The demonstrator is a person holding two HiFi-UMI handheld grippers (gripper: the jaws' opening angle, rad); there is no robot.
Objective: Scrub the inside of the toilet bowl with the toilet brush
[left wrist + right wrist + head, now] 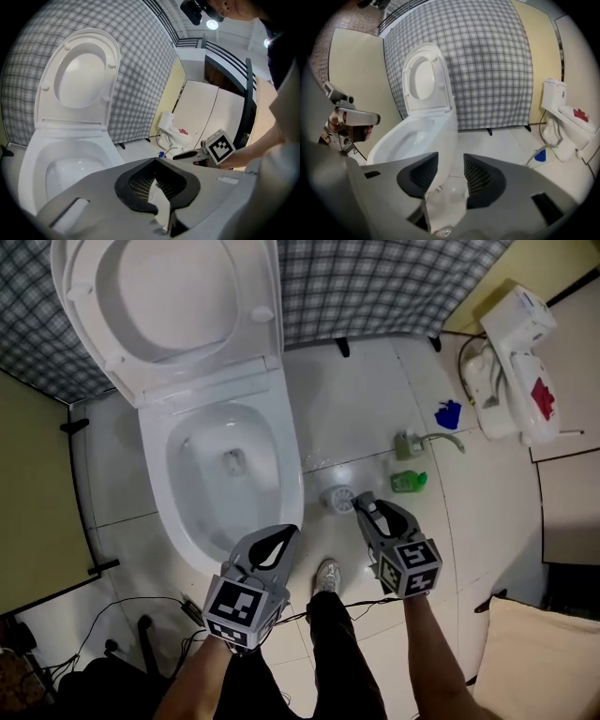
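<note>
The white toilet (164,442) stands with lid and seat raised (173,296), and its bowl (412,136) holds a little water. My left gripper (284,534) hovers over the bowl's near rim, its jaws shut with nothing in them (154,162). My right gripper (362,503) is right of the bowl above the floor, open with nothing between its pads (445,165). On the floor to the right stands a pale green base with a curved grey handle (417,442); whether it is the toilet brush I cannot tell.
A round floor drain (337,497) lies just beyond the right gripper. A green item (410,482) and a blue item (448,414) sit on the tiles. A second small white toilet (511,362) is at the far right. A checked screen (375,282) stands behind; cables (141,615) trail at lower left.
</note>
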